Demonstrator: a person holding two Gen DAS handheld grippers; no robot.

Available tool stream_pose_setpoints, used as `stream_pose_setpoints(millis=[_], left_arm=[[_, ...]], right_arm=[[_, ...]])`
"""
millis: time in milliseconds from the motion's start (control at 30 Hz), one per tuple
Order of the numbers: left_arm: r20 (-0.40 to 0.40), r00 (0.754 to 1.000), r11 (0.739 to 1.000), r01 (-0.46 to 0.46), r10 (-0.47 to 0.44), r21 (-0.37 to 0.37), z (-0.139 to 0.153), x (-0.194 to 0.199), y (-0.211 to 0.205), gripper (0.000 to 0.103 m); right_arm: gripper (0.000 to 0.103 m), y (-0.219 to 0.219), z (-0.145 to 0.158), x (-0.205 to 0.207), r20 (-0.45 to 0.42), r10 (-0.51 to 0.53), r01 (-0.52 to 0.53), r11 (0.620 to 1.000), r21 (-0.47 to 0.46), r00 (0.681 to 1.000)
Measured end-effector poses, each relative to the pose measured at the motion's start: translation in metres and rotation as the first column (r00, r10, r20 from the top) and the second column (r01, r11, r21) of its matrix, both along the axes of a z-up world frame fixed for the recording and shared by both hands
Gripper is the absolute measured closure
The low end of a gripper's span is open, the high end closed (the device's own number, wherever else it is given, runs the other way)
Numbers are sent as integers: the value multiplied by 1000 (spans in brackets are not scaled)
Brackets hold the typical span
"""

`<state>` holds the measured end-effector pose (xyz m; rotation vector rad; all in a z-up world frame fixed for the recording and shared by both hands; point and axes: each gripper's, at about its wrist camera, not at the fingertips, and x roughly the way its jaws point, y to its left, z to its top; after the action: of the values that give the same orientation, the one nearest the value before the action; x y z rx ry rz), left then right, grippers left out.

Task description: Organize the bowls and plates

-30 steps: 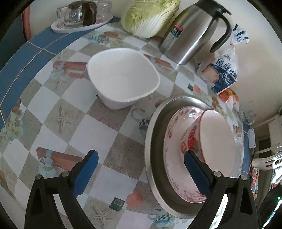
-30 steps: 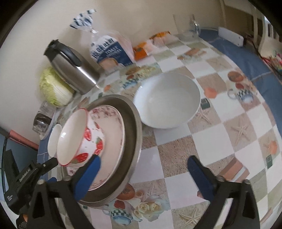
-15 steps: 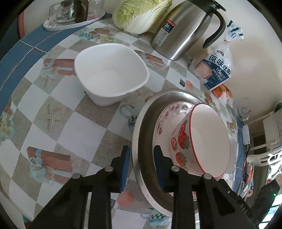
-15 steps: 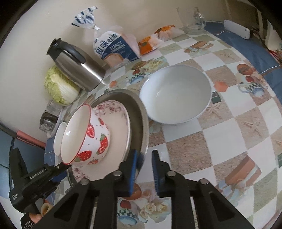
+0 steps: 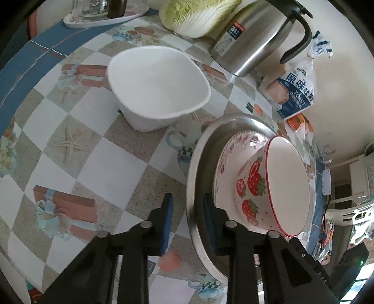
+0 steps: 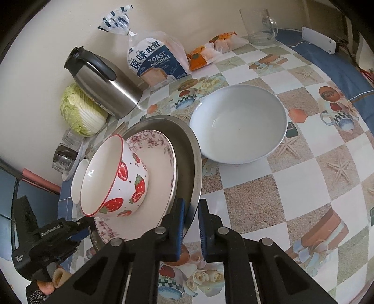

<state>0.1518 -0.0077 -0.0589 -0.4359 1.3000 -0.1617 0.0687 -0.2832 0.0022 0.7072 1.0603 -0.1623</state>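
Note:
A steel plate (image 5: 195,177) (image 6: 191,149) carries a floral plate (image 5: 224,161) (image 6: 161,168) and a strawberry bowl (image 5: 254,187) (image 6: 121,177). My left gripper (image 5: 188,219) is shut on the steel plate's rim at one side. My right gripper (image 6: 191,222) is shut on the rim at the other side. The stack looks tilted in both views. A white square-ish bowl (image 5: 156,84) stands beyond the left gripper. A wide pale bowl (image 6: 238,124) stands beyond the right gripper.
A steel thermos jug (image 5: 252,39) (image 6: 102,81), a cabbage (image 5: 198,16) (image 6: 79,110) and a bag of toast (image 5: 292,91) (image 6: 156,60) line the wall. A tray with glasses (image 5: 102,14) and a glass mug (image 6: 259,25) stand at the table's ends.
Both grippers went from wide open to shut on the steel plate's rim. The stack now appears closer and more tilted in both views.

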Motion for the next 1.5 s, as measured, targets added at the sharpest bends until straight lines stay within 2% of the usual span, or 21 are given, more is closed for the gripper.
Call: stream_pose_setpoints(millis=[67, 200, 467, 900, 1200, 1267, 1500], left_arm=[[-3, 1000, 1000, 4, -4, -22, -2, 0, -2, 89], [12, 1000, 1000, 4, -4, 1, -4, 1, -4, 94], [44, 999, 1000, 2, -3, 14, -4, 5, -6, 94], [34, 999, 1000, -1, 2, -12, -13, 10, -9, 94], [9, 1000, 1000, 6, -6, -11, -11, 12, -9, 94], [6, 1000, 1000, 8, -8, -7, -9, 11, -8, 94], [11, 1000, 1000, 9, -9, 7, 4, 10, -3, 94]], right_arm=[[91, 0, -1, 0, 0, 2, -2, 1000, 0, 1000], [91, 1, -2, 1, 2, 4, -4, 1000, -1, 1000], [90, 3, -5, 3, 19, 7, -7, 1000, -11, 1000], [90, 6, -13, 6, 46, 5, -4, 1000, -28, 999], [90, 6, -16, 9, 37, 4, -3, 1000, -18, 999], [87, 6, -16, 10, 30, 6, -6, 1000, -17, 1000], [87, 6, -9, 9, 6, 11, -11, 999, -40, 1000]])
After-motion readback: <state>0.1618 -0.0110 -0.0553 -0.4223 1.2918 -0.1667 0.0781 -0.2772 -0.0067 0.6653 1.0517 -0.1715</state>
